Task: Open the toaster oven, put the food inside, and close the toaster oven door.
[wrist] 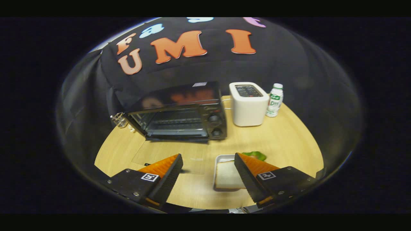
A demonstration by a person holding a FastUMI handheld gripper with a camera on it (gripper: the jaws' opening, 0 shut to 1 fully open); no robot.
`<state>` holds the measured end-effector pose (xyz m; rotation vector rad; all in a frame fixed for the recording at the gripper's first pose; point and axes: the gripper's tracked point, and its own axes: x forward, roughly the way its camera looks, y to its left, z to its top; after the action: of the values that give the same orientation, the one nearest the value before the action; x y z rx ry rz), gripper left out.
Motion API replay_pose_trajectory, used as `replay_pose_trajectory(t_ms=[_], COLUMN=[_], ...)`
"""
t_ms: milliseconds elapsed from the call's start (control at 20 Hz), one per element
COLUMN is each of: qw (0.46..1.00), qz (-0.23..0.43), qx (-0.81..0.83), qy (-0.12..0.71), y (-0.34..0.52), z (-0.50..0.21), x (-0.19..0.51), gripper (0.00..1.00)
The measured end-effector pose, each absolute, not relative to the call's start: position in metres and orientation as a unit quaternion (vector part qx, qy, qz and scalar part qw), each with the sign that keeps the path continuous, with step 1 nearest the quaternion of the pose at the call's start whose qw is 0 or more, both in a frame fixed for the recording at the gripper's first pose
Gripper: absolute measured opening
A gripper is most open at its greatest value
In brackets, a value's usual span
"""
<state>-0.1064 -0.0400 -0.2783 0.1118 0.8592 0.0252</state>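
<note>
Pale wood of the table (289, 141) is seen through the wide gap between the fingers of the gripper (208, 162), which are held well apart and clamped on nothing. Just beside the right finger, and partly hidden under it, a slice of bread (226, 175) lies flat in a small tray (221, 158), with something green (257, 155) touching the tray's far side. The food is thus placed to the right of the gap rather than within it. Beyond the fingers and slightly left, the toaster oven (179, 120) is set with its door apparently already swung open, its long axis across the view. A white toaster (249, 106) and a bottle (275, 100) are stood beside it. The gripper is held above the table, angled downward; a shift rightward and down is judged necessary before the bread can be taken.
</note>
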Motion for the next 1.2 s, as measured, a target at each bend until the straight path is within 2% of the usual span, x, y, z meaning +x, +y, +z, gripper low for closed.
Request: replay_pose_trajectory(t_ms=[200,400,650,850,1150,1200], qw=[0.899,0.876,0.847,0.827,0.796,0.793], qz=[-0.037,-0.051,-0.021,-0.002,0.009,0.009], qx=[0.038,0.027,0.051,0.109,0.213,0.235], qy=[0.435,0.479,0.529,0.551,0.566,0.562], y=[-0.105,-0.130,-0.120,-0.104,-0.097,-0.096], z=[-0.295,-0.333,-0.365,-0.378,-0.378,-0.375], x=[-0.111,-0.125,-0.140,-0.145,-0.146,-0.144], gripper=[0.98,0.98,0.97,0.92,0.66,0.58])
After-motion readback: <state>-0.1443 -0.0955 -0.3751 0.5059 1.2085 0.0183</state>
